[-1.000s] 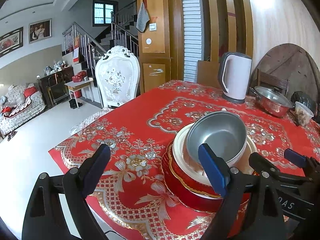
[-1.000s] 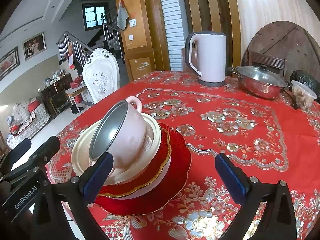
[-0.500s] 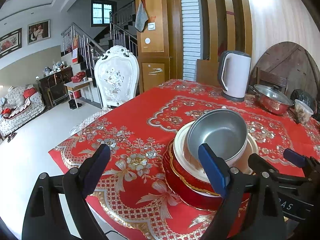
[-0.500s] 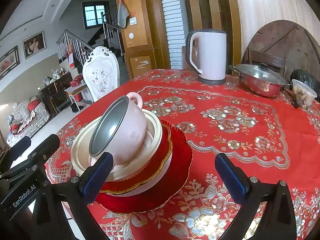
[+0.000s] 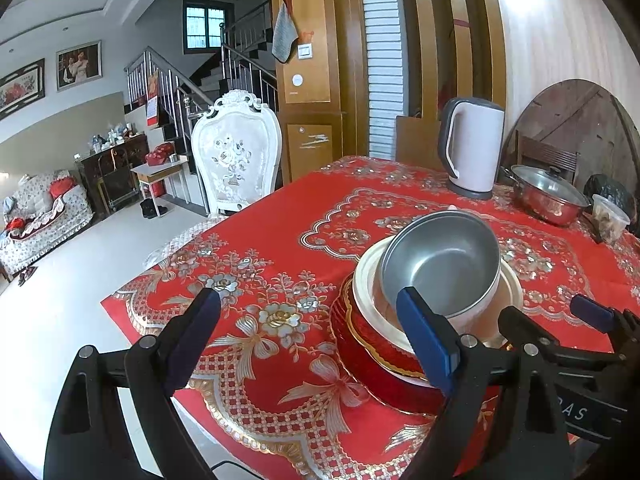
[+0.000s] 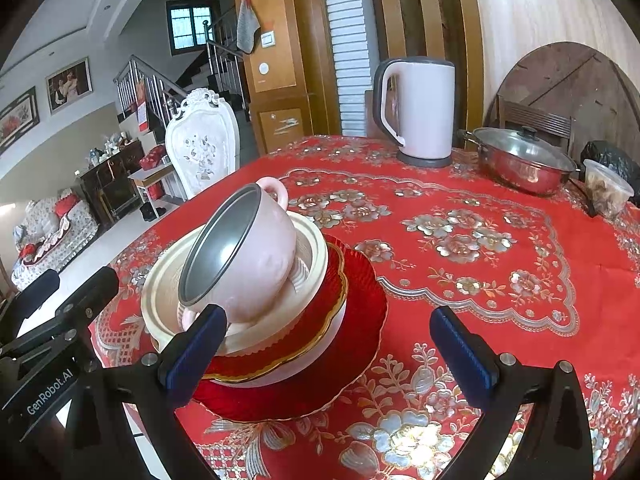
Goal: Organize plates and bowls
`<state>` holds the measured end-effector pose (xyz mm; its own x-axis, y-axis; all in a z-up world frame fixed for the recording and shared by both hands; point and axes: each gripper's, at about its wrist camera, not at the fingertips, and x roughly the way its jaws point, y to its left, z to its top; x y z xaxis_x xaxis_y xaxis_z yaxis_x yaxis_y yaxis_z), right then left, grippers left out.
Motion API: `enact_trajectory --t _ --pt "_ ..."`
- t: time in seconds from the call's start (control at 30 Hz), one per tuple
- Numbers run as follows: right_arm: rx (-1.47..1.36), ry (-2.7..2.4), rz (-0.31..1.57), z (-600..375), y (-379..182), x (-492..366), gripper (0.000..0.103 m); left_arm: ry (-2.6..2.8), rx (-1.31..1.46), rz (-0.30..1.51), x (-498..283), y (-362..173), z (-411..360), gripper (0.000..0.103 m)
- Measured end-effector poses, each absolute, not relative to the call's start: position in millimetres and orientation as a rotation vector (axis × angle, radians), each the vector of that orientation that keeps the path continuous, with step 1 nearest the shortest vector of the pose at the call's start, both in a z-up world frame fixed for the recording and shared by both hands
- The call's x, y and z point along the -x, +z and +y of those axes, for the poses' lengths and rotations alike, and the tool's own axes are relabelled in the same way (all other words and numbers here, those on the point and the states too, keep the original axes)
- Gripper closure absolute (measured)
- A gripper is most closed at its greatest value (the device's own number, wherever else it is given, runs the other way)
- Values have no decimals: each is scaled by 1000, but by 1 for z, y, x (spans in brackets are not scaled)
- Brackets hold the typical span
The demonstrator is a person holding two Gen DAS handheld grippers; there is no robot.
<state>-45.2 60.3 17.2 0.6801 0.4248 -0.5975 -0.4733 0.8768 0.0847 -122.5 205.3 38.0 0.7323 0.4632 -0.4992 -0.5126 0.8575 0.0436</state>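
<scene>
Both the left gripper (image 5: 316,336) and right gripper (image 6: 332,348) hover level with jaws spread wide and empty, flanking the plate stack (image 6: 320,344) where the pink bowl (image 6: 256,256) rests tilted; only the right view shows its pink exterior and handle.

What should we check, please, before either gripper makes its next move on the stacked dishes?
1. Left gripper open and empty: ok.
2. Right gripper open and empty: ok.
3. Pink bowl seated level in the cream bowl: not ok, it leans tilted, steel inside facing sideways.
4. Stack base: ok, cream bowl sits on the gold-rimmed red plate, which sits on the larger red plate.
5. Stack clear of the table edge: cannot tell, it sits near the corner.
6. Kettle and lidded pot away from the stack: ok.
</scene>
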Motion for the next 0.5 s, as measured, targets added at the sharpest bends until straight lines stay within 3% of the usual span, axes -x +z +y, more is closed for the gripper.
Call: enact_trajectory --t 0.5 --pt "68 512 640 57 17 46 0 549 75 498 126 38 203 13"
